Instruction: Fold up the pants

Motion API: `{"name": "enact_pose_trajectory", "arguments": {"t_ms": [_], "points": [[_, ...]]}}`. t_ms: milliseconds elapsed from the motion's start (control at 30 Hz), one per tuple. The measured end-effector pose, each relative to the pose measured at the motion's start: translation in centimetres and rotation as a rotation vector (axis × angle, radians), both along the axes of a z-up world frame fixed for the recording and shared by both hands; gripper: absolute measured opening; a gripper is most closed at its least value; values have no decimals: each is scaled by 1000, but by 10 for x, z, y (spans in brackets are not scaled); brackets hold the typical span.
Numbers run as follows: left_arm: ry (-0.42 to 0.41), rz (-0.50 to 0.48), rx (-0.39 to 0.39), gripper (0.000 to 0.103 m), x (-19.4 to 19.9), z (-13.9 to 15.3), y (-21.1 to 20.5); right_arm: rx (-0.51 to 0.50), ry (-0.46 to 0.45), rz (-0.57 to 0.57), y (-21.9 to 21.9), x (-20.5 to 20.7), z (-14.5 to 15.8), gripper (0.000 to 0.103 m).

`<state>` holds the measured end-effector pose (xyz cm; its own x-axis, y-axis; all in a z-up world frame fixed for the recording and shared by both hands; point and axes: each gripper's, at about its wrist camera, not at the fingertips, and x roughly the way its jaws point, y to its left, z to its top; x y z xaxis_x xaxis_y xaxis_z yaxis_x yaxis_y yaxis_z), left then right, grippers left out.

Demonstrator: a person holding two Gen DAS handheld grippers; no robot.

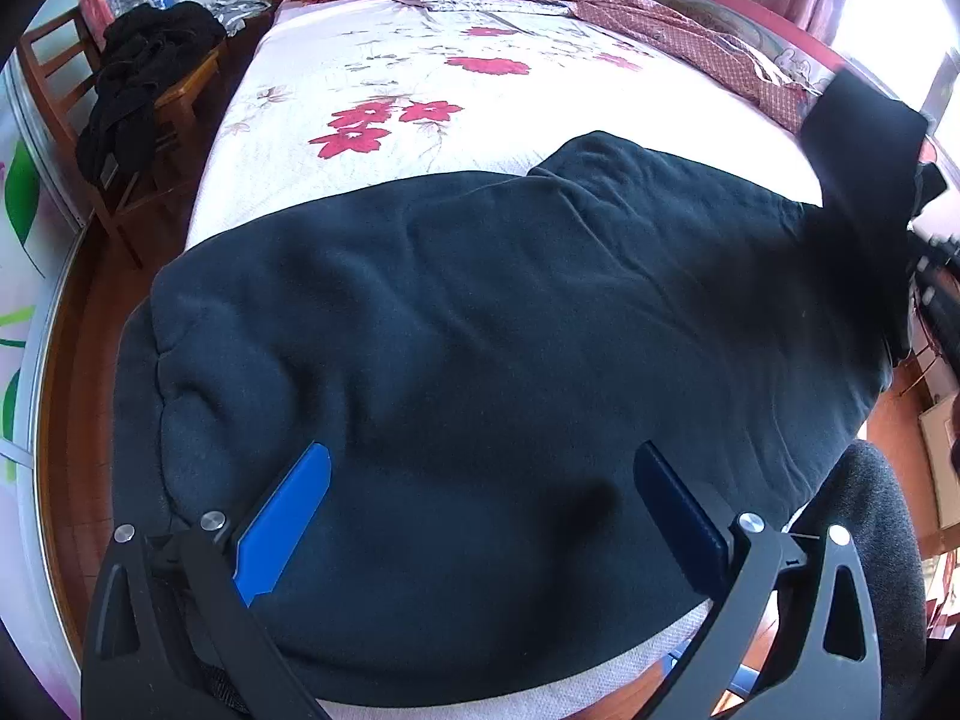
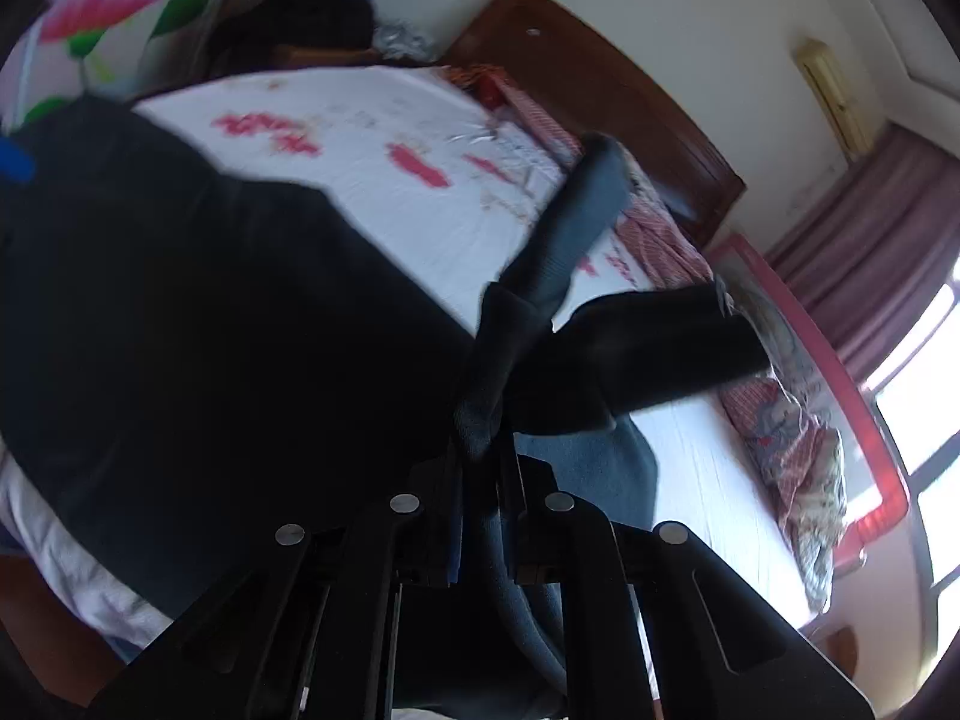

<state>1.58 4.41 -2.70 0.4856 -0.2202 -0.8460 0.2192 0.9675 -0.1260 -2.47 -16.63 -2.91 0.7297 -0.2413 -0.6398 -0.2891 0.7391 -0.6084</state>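
Note:
Dark navy fleece pants (image 1: 480, 324) lie spread across the near end of the bed, waist end at the left. My left gripper (image 1: 480, 468) is open, its blue pads (image 1: 282, 522) just above the cloth near the front edge, holding nothing. My right gripper (image 2: 480, 450) is shut on the leg end of the pants (image 2: 522, 312) and holds it lifted above the bed; the cuffs (image 2: 660, 342) stick up past the fingers. In the left wrist view the lifted leg end (image 1: 864, 138) shows at the far right.
The bed (image 1: 420, 60) has a white sheet with red flowers and a wooden headboard (image 2: 600, 90). A red patterned quilt (image 1: 690, 36) lies along its far side. A wooden chair (image 1: 120, 138) with black clothes stands to the left. A grey chair (image 1: 870, 540) is near the right.

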Motion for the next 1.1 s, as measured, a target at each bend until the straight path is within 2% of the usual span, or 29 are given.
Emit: {"name": "enact_pose_trajectory", "arguments": {"t_ms": [67, 100, 167, 267, 333, 400, 500, 567, 600, 667, 733, 833, 867, 933, 967, 1000, 1033, 1067, 1100], "points": [[-4, 11, -6, 101, -2, 2, 8, -148, 68, 82, 26, -13, -48, 9], [-6, 26, 3, 101, -3, 3, 12, -216, 28, 102, 31, -21, -58, 9], [-1, 66, 3, 101, -4, 4, 25, -185, 25, 76, 27, -20, -48, 9], [8, 105, -91, 101, -4, 4, 45, -169, -63, 77, 24, -29, -14, 9], [5, 114, -103, 101, -5, 6, 47, -156, -93, 94, 24, -42, 3, 9], [1, 112, -92, 101, -5, 8, 46, -199, -73, 134, 29, -53, -3, 9], [3, 106, -91, 101, -4, 5, 45, -299, 29, 192, 31, -62, -48, 12], [7, 95, -88, 101, -5, 5, 47, -351, 5, 215, 34, -68, -54, 12], [8, 92, -90, 101, -7, 6, 48, -317, 28, 199, 33, -65, -46, 13], [14, 95, -111, 101, -11, 12, 54, -193, 73, 161, 30, -63, -20, 29], [8, 103, -140, 101, -15, 18, 62, -81, 45, 137, 25, -68, 11, 32], [-41, 132, -126, 101, -21, 29, 79, 147, 15, 58, 14, -62, 56, 35], [-50, 146, -124, 101, -21, 31, 87, 205, 5, 14, 11, -55, 64, 44], [-43, 175, -124, 101, -20, 28, 105, 298, -25, -78, 5, -41, 70, 47], [-29, 200, -128, 101, -18, 24, 115, 341, -11, -100, 7, -34, 65, 49], [-11, 223, -148, 101, -17, 20, 126, 333, 46, -107, 13, -25, 51, 53], [8, 243, -185, 101, -15, 16, 137, 251, 137, -110, 26, -16, 25, 55], [32, 263, -234, 101, -13, 11, 149, 198, 183, -98, 39, -12, 6, 55], [57, 280, -283, 101, -12, 5, 159, 182, 124, -87, 44, -17, 6, 55]]}}
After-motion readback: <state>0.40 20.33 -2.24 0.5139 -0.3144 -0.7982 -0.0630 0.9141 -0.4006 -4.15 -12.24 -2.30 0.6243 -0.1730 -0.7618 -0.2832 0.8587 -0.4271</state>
